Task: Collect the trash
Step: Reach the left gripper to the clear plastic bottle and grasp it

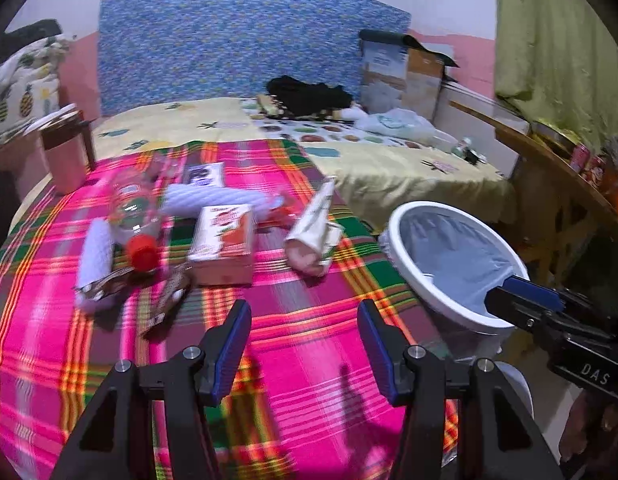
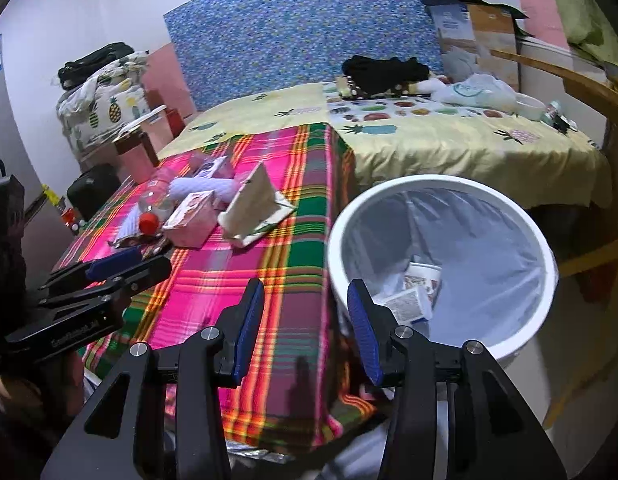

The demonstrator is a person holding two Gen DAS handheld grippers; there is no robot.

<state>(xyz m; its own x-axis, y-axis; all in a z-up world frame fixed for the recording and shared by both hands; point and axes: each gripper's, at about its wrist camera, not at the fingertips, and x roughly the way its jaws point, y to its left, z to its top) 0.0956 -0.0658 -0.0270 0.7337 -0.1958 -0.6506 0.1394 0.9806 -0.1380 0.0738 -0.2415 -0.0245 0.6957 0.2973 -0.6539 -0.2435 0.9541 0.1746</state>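
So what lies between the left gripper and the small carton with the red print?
Only bare plaid cloth, as the left wrist view shows; a brown wrapper lies just left of that line to the carton. The left gripper is empty.

one plastic bottle (image 1: 135, 224), one carton (image 1: 223, 244), one white bin (image 1: 393, 248), two cups in the bin (image 2: 413, 292)

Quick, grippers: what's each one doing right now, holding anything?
Left gripper: open, empty, over the plaid cloth.
Right gripper: open, empty, at the edge of the white bin.
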